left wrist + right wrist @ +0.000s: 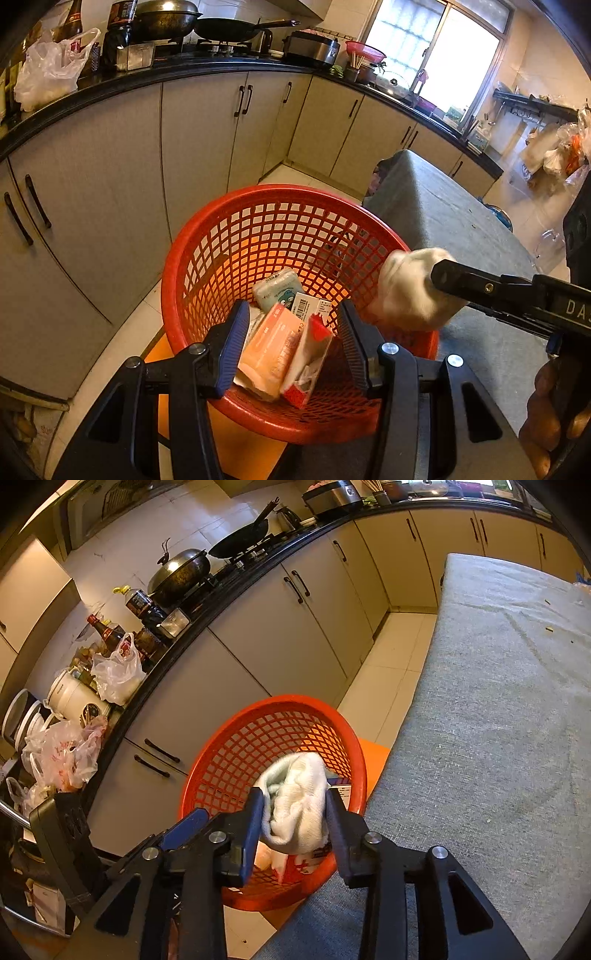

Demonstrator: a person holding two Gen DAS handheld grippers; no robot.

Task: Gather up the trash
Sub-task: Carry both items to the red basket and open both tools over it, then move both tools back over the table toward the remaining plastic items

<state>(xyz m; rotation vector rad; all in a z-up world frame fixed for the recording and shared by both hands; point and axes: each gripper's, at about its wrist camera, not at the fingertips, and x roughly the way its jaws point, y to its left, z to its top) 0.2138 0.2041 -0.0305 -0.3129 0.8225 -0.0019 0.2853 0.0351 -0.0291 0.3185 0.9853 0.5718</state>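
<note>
Right hand-held gripper (295, 821) (cloth (295, 805)) over basket (229, 746)

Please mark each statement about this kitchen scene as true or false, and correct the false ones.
1. The basket is red plastic with a mesh wall. True.
2. The basket is empty. False: several small packets lie inside it.
3. The right gripper has a white cloth between its fingers, over the basket. True.
4. The left gripper holds a glass bottle. False: its jaws sit apart with nothing clamped; the packets seen between them lie in the basket.
5. The table beside the basket has a grey covering. True.
6. The wok stands on the floor. False: it sits on the stove on the counter.
</note>
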